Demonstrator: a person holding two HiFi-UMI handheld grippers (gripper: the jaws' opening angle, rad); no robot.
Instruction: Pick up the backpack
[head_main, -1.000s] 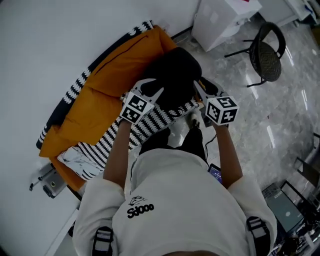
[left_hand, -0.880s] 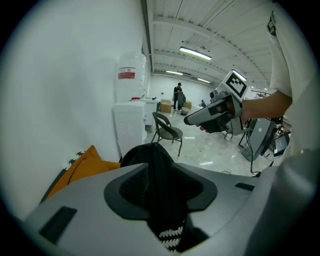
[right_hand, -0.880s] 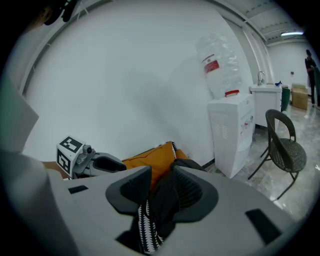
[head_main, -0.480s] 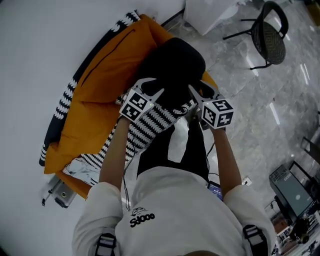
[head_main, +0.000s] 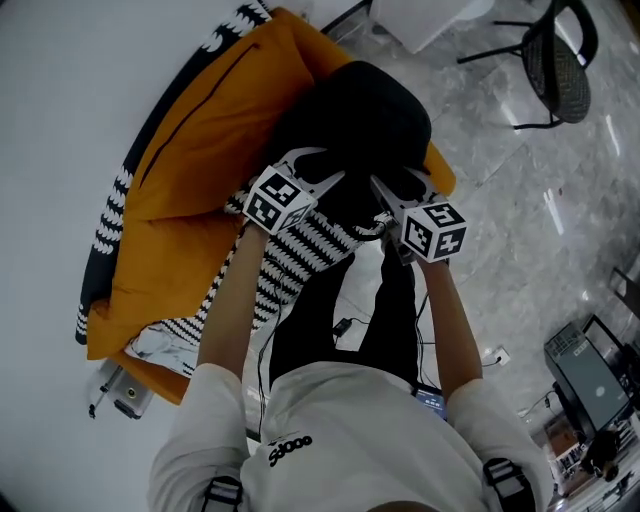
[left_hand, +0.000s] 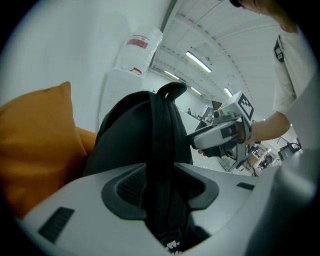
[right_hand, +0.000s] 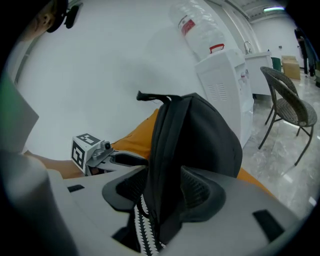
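The black backpack (head_main: 362, 118) stands upright on the orange cushion (head_main: 195, 140), against the white wall. My left gripper (head_main: 322, 168) is at its near left side and my right gripper (head_main: 398, 186) at its near right side. In the left gripper view a black shoulder strap (left_hand: 162, 145) runs between the left gripper's (left_hand: 160, 186) pads. The right gripper view shows the other strap (right_hand: 167, 145) between the right gripper's (right_hand: 161, 189) pads. Both pairs of jaws have just been opening and stand wide; the straps lie loosely in the gaps.
A black-and-white striped cloth (head_main: 295, 255) lies over the cushion's near edge, under my hands. A white water dispenser (right_hand: 227, 87) stands beside the cushion, a dark mesh chair (head_main: 558, 72) beyond it on the grey tiled floor. Cables and boxes lie at the lower right.
Both hands have come down with the backpack onto the orange cushion. The jaws of both grippers stand wider apart than before.
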